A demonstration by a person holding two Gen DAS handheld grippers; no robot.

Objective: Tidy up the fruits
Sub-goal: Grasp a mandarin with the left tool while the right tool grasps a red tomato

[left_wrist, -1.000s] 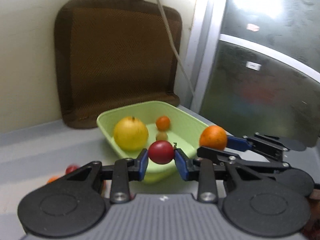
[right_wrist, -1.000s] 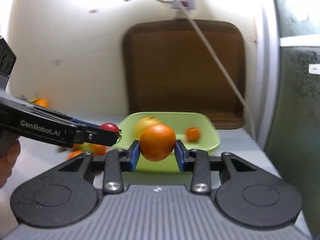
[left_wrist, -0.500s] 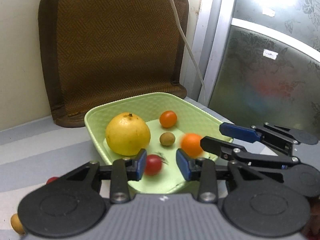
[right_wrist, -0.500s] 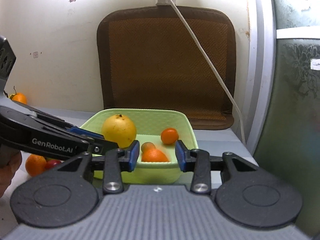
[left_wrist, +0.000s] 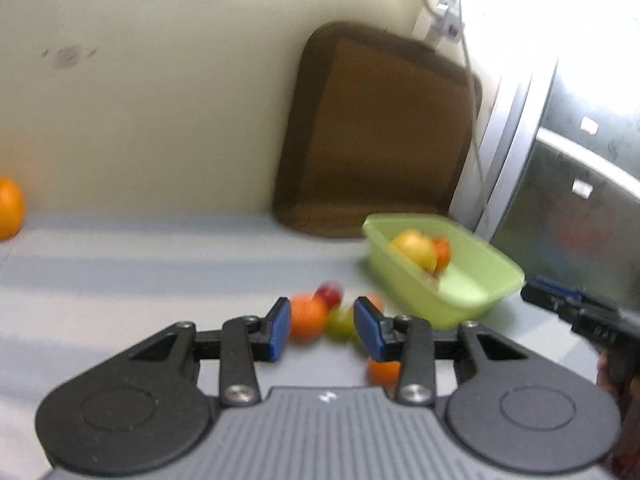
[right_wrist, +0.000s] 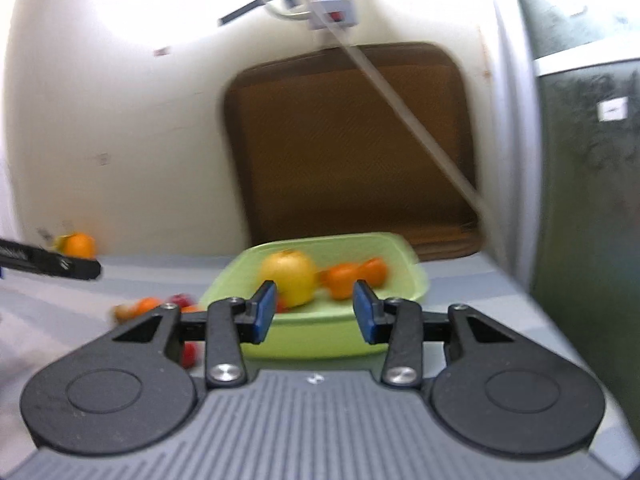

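- Left tool (left_wrist: 322, 330): blue pads spread wide apart, gripping nothing; it hangs above the loose fruit on the desk.
- Right tool (right_wrist: 314, 310): pads likewise parted wide, nothing between them; it sits at the near rim of the green tub.
- Green tub (right_wrist: 414, 280): light green plastic, standing on the grey desk (left_wrist: 140, 264) in front of the brown mat.
- Tub contents: one large yellow fruit (right_wrist: 289, 276) on the left side, with two oranges (right_wrist: 342, 278) just to its right; a bit of red shows low beside the yellow fruit, too blurred to name.
- Loose cluster on the desk, left of the tub: an orange (left_wrist: 306, 317), a red fruit (left_wrist: 330, 293) behind it, a green fruit (left_wrist: 340, 322) touching the orange, and another orange (left_wrist: 383, 372) nearer the camera, partly hidden by the tool's finger.
- Lone orange (left_wrist: 9, 208): far left, by the wall, well apart from the rest.
- Brown mat (left_wrist: 380, 132): leaning upright against the cream wall behind the tub.
- White cord (right_wrist: 408, 120): hanging slantwise across the mat from a wall socket.
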